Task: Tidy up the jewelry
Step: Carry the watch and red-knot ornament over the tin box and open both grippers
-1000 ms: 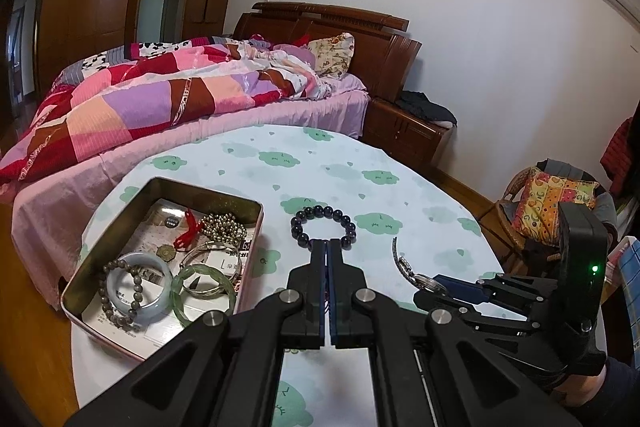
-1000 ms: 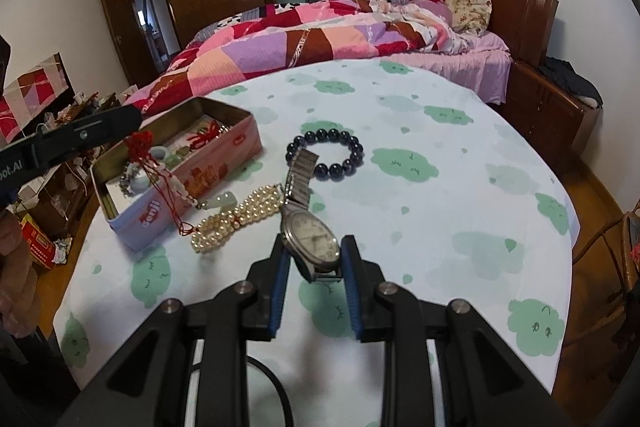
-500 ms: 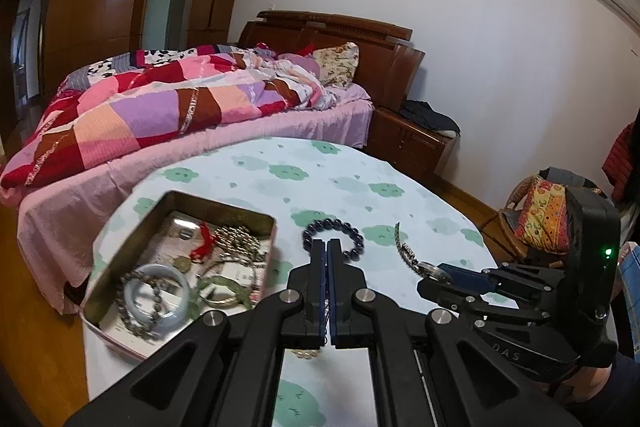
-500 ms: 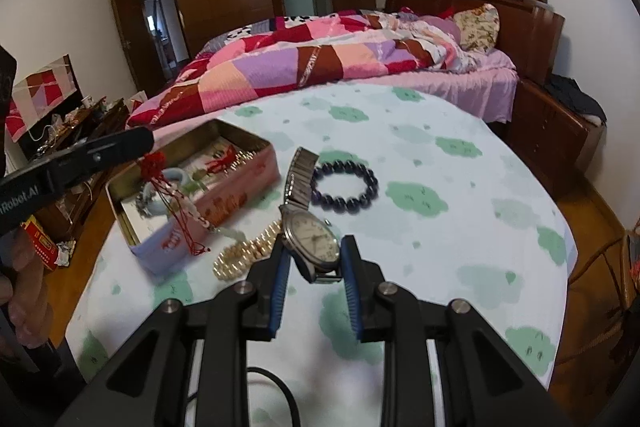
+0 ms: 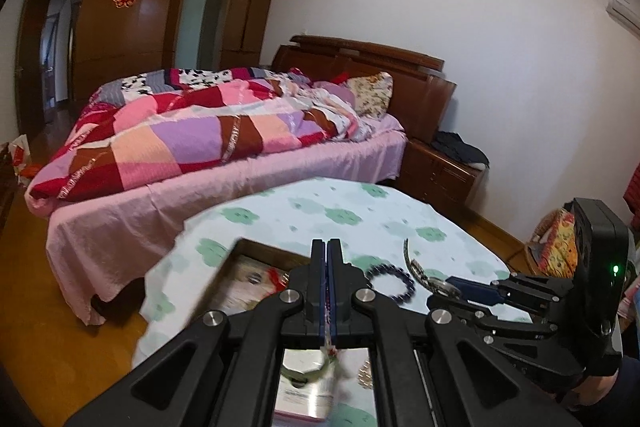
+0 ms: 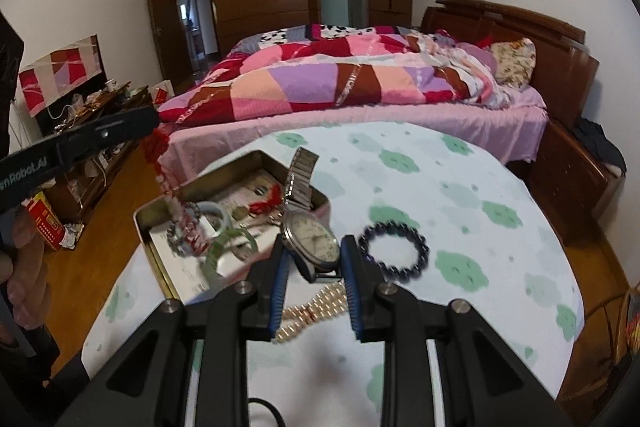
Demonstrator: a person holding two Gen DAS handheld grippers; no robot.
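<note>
Holding the watch [image 6: 311,242] by its case, your right hand-held gripper [image 6: 312,269] sits just right of the tin [image 6: 160,263]; strap stands upright. Left hand-held gripper [image 6: 150,123], clamped on the red-cord pendant [image 6: 160,163], hangs directly above the tin, nearer.

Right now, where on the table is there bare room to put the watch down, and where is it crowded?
Bare cloth lies beyond and right of the dark bead bracelet, toward the table edge by the bed. Crowded: the tin holds bangles and beads, and the pearl strand lies under the right gripper clamping the watch.
</note>
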